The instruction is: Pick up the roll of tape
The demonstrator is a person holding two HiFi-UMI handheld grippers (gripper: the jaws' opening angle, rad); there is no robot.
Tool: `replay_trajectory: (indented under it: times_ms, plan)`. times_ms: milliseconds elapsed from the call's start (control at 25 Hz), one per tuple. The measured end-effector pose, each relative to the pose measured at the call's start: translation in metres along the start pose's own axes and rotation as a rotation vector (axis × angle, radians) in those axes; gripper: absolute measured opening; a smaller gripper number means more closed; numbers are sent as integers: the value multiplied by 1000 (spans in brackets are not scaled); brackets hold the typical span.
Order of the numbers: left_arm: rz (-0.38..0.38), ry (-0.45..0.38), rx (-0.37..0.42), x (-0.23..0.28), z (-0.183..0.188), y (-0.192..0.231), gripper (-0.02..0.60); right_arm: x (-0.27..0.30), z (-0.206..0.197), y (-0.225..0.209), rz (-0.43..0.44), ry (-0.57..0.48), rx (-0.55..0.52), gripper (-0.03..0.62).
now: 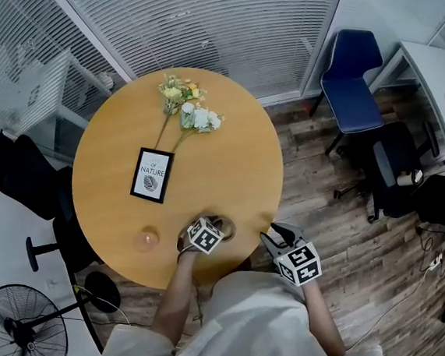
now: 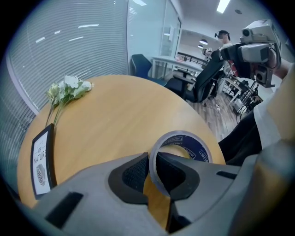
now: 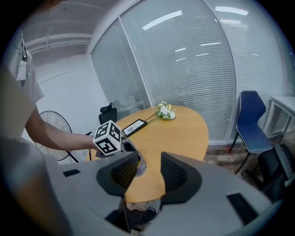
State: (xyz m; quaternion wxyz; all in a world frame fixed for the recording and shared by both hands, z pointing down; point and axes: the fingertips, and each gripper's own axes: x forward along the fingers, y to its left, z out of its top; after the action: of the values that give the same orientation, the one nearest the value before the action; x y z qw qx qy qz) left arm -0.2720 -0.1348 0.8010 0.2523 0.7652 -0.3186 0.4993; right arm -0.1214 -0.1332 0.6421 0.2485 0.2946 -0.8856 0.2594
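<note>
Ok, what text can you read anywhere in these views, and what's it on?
"OF NATURE": on the framed card lying on the table; its other print is too small to read.
White print inside the roll of tape: too blurred to read.
marker cubes: square patterns only, no words.

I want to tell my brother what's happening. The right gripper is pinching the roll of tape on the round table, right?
Not quite: it is the left gripper whose fingers pinch the roll of tape on the round table. The left gripper view shows it; the right gripper is open and empty.
</note>
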Motion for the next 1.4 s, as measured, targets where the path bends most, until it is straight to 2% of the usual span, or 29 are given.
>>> replay_trajectory:
  times_ms: [240, 520, 920, 1400]
  plan:
    - [32, 9, -17, -6, -3, 4, 54, -6, -1, -2, 7, -8, 1, 152]
    - [79, -49, -103, -25, 5, 0, 54, -13, -4, -1, 39, -16, 1, 152]
    - [116, -224, -293, -62, 29, -13, 54, -22, -8, 1, 99, -19, -28, 152]
    - [216, -454, -483, -122, 59, -36, 54, -24, -7, 13, 199, -9, -92, 149]
